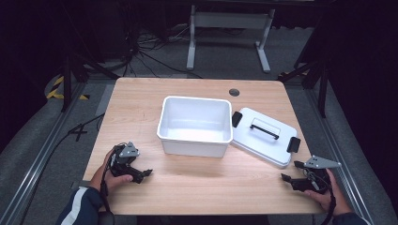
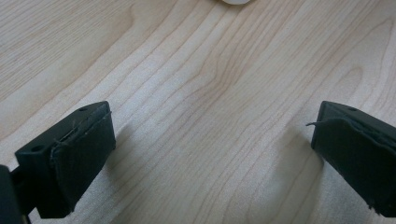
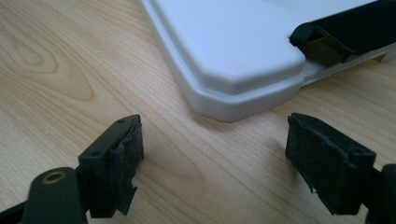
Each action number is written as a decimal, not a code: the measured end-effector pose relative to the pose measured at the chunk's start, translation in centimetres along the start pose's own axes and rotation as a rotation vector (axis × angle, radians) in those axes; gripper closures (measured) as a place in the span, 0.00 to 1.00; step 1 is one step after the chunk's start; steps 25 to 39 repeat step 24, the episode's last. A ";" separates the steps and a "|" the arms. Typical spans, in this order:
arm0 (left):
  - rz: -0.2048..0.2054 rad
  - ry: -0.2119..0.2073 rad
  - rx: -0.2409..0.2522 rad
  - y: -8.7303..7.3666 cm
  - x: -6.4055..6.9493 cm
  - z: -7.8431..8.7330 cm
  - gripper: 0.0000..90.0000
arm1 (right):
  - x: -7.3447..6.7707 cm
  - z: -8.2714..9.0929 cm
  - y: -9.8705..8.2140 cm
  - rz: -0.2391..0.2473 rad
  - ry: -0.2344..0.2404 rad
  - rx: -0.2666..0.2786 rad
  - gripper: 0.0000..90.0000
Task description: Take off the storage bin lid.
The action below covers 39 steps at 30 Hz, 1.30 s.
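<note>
A white plastic bin [image 1: 195, 125] stands empty in the middle of the wooden table [image 1: 141, 103]. Its white lid [image 1: 263, 136], with a black handle and black side clips, lies flat just right of it. My left gripper [image 1: 145, 174] rests low at the front left, open, with bare wood between its jaws [image 2: 210, 149]; the bin's bottom corner [image 2: 236, 1] peeks in at the top edge of the left gripper view. My right gripper [image 1: 291, 171] is open at the front right, just short of the lid's near corner [image 3: 233, 65], not touching it.
A round cable hole [image 1: 234, 92] sits near the table's far edge. Beyond the table stands a white desk frame [image 1: 230, 33], with cables on the floor at the back left. Metal rails run along both sides of the table.
</note>
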<state>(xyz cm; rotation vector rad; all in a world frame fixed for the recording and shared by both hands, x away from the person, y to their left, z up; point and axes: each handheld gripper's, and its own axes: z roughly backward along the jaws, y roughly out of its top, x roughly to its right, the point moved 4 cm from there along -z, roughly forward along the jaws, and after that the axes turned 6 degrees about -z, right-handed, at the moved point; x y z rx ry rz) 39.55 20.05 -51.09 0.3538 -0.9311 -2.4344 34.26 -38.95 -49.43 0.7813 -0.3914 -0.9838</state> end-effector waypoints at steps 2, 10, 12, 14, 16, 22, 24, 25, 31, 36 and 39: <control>0.000 -0.001 0.003 0.0 0.0 0.0 0.00 | 0.0 0.0 0.0 0.000 0.000 0.000 0.22; -0.001 0.000 -0.001 0.0 0.0 0.0 0.00 | 0.0 0.0 0.0 0.001 0.003 0.000 0.22; 0.001 0.001 -0.001 0.0 0.0 0.0 0.00 | 0.0 0.0 0.0 0.003 0.003 0.000 0.22; 0.001 0.001 -0.001 0.0 0.0 0.0 0.00 | 0.0 0.0 0.0 0.003 0.004 0.000 0.22; 0.002 0.002 -0.001 0.0 0.0 0.0 0.00 | 0.0 0.0 0.0 0.004 0.005 -0.001 0.22; 0.017 0.010 0.003 0.0 0.1 0.0 0.00 | 0.0 0.0 0.0 0.003 0.005 0.000 0.22; 0.020 0.010 0.005 0.0 0.1 0.0 0.00 | 0.0 0.0 0.0 0.005 0.006 -0.001 0.22; 0.020 0.010 0.005 0.0 0.1 0.0 0.00 | 0.0 0.0 0.0 0.005 0.006 -0.001 0.22; 0.020 0.010 0.005 0.0 0.1 0.0 0.00 | 0.0 0.0 0.0 0.005 0.006 -0.001 0.22; 0.020 0.010 0.005 0.0 0.1 0.0 0.00 | 0.0 0.0 0.0 0.005 0.006 -0.001 0.22; 0.020 0.010 0.005 0.0 0.1 0.0 0.00 | 0.0 0.0 0.0 0.005 0.006 -0.001 0.22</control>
